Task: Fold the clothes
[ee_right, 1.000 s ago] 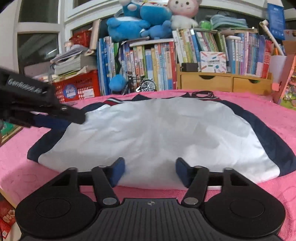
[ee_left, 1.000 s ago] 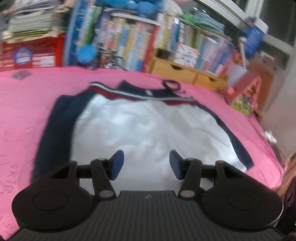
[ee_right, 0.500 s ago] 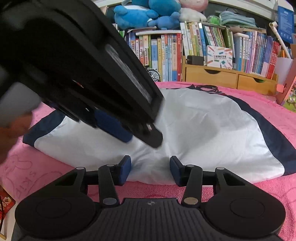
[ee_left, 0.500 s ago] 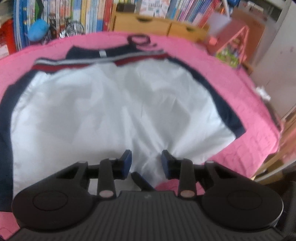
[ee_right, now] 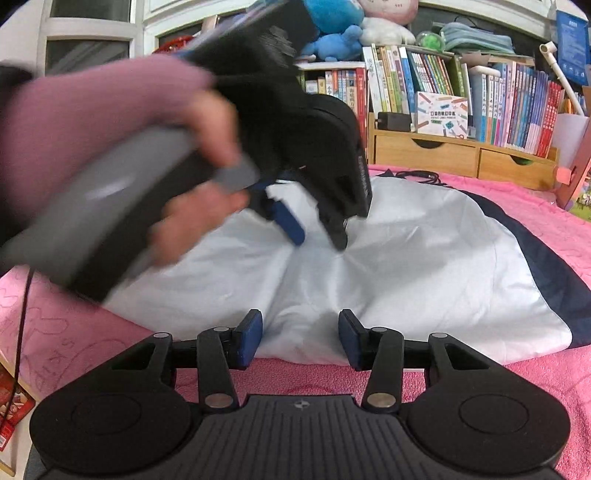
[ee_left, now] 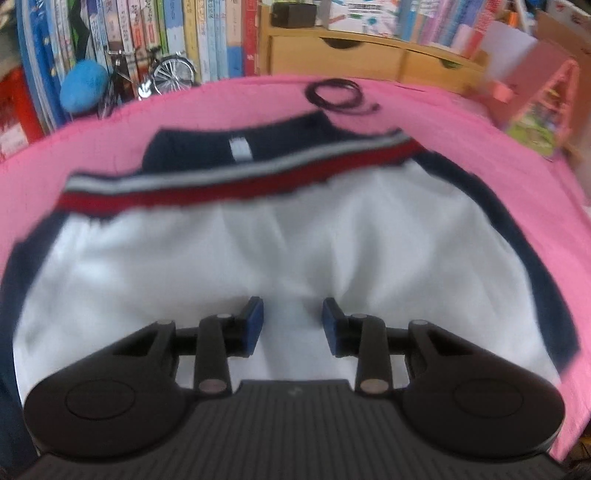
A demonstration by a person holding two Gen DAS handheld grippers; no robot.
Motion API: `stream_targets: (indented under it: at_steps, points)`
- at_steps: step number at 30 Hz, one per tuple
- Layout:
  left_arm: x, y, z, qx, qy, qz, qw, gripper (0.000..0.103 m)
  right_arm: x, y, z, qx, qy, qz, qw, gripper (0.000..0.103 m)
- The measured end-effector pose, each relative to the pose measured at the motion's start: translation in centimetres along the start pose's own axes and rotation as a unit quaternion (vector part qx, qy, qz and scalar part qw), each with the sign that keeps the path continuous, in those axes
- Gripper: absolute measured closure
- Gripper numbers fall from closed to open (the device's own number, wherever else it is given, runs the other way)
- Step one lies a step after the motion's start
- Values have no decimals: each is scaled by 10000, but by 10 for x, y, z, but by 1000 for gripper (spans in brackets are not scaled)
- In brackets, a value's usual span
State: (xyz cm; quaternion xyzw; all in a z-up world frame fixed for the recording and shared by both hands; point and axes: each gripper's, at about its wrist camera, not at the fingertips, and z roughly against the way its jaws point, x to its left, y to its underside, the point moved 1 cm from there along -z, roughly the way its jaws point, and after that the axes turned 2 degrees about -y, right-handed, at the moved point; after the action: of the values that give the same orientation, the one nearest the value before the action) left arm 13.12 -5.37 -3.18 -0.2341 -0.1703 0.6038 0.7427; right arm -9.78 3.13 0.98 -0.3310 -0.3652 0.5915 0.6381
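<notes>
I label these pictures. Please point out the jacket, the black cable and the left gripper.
jacket (ee_left: 295, 236), left wrist view, white back panel.
black cable (ee_left: 334, 94), left wrist view, coiled loop.
left gripper (ee_right: 319, 230), right wrist view, between the fingertips.

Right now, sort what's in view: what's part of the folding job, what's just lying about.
Part of the job:
- white and navy garment
- left gripper
- right gripper

Lying about:
- coiled black cable
- toy bicycle
- books
- plush toys

Near edge of pink blanket (ee_right: 480, 380) by right gripper (ee_right: 300, 341) is open w/ room to pass, left gripper (ee_right: 319, 232) blocks air over garment (ee_right: 424, 266), coiled cable (ee_left: 334, 94) & drawer box (ee_right: 461, 155) crowd far side.
</notes>
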Motion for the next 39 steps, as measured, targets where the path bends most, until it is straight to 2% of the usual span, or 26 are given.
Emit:
stream_targets:
  at_steps: [4,7,11,18,22,25,28,33,38,39]
  points:
    - [12,-34,-24,-133,-210,260,9994,67,-1,-1,0,-15,-15,12,10000,57]
    - [13,-46,-33,-173,-289,426,9985,67,-2,1,1,-28,-53,3,10000,57]
    - [6,-48,-36,-180,-434,269,9985,67,-4,-1,1,-35,-93,1,10000,57]
    - [4,-43,-20,-238,-415,235,9986,68,-6,-1,2,-38,-165,-76,9998,57]
    - [2,-31,14,-297,19,50,9995,68,-18,-10,1,121,-323,-532,9980,61]
    - [1,-15,39,-190,364,-42,9991,67,-28,-26,-5,440,-381,-882,9944,64]
    - [-2,5,56,-28,574,-151,9982,67,-24,-32,-8,605,-269,-901,9937,64]
    - [-12,40,67,376,719,-405,9959,67,-14,-28,-6,601,-89,-771,9952,64]
    - [-16,61,51,881,568,-474,9934,67,-10,-26,-6,551,-18,-679,9962,63]
    - [-17,63,48,879,530,-529,9933,67,-9,-26,-6,548,-9,-668,9963,63]
